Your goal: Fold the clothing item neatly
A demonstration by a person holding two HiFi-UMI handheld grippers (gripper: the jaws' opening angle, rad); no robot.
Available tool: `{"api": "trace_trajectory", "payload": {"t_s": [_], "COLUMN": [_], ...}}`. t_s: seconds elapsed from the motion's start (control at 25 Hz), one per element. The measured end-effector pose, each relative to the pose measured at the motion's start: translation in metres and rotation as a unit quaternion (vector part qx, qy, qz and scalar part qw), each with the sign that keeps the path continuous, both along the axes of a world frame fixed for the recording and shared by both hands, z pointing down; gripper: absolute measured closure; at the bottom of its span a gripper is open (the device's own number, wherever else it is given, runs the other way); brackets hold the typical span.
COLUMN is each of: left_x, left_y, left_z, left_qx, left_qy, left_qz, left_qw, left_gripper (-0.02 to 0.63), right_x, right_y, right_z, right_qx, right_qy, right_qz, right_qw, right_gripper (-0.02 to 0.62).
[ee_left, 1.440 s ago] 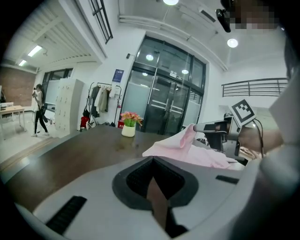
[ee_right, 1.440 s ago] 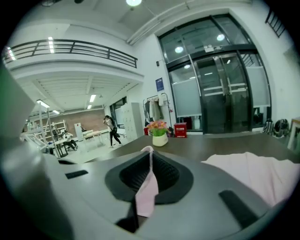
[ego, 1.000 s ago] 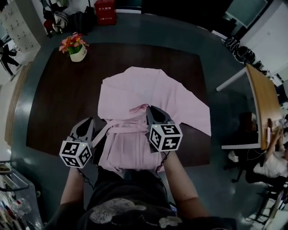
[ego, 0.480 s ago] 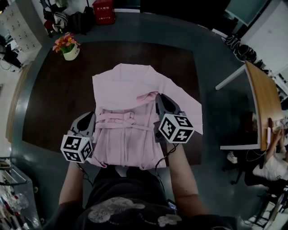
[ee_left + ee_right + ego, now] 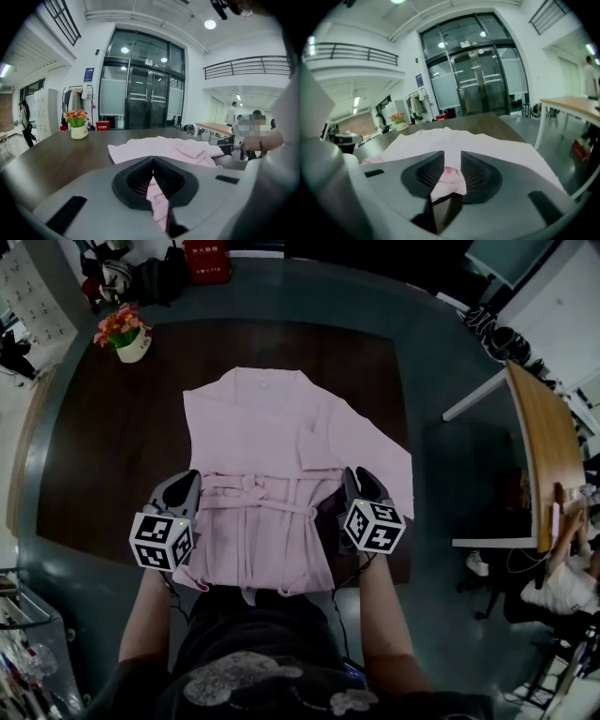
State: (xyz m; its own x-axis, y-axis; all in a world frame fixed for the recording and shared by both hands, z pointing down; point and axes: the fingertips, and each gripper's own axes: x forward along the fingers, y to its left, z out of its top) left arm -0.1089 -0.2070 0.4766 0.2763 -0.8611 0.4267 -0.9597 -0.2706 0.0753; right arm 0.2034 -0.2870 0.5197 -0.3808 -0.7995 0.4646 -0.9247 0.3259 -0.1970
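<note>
On table, left gripper pinches garment (pink).

A dark brown wooden table with rounded corners fills the middle of the head view. A pink garment lies flat on it, spread from the centre towards 6 o'clock, with one sleeve reaching out towards 3 o'clock. Its lower hem seems to hang past the table's near edge at 6 o'clock, though that part is poorly seen. A white pot of flowers stands near the 10 o'clock corner, well apart from the garment.
</note>
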Motion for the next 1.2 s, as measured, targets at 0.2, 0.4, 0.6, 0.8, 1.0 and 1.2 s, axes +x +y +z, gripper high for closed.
{"api": "trace_trajectory", "payload": {"t_s": [0.2, 0.4, 0.6, 0.8, 1.0, 1.2], "left_x": [0.003, 0.001, -0.006, -0.021, -0.023, -0.005], "left_y": [-0.016, -0.039, -0.056, -0.07, -0.07, -0.066], "left_z": [0.021, 0.03, 0.04, 0.055, 0.059, 0.038], "left_qx": [-0.027, -0.032, -0.044, -0.056, -0.06, -0.04], "left_qy": [-0.017, -0.009, 0.012, 0.031, 0.048, 0.059], "left_qz": [0.018, 0.041, 0.057, 0.07, 0.08, 0.095], "left_qw": [0.9993, 0.9986, 0.9973, 0.9955, 0.9939, 0.9929], "left_gripper": [0.595, 0.595, 0.595, 0.595, 0.595, 0.595], "right_x": [-0.081, -0.109, -0.085, -0.058, -0.01, 0.015], "right_y": [0.009, -0.005, -0.034, -0.08, -0.1, -0.072], "right_z": [0.008, 0.037, 0.025, 0.027, 0.02, -0.003], "right_qx": [0.029, 0.009, 0.017, -0.025, -0.039, -0.005], "right_qy": [0.108, 0.221, 0.283, 0.266, 0.258, 0.219], "right_qz": [-0.162, -0.177, -0.109, -0.056, 0.03, 0.07], "right_qw": [0.98, 0.959, 0.953, 0.962, 0.965, 0.973], "right_gripper": [0.449, 0.448, 0.583, 0.563, 0.513, 0.514]}}
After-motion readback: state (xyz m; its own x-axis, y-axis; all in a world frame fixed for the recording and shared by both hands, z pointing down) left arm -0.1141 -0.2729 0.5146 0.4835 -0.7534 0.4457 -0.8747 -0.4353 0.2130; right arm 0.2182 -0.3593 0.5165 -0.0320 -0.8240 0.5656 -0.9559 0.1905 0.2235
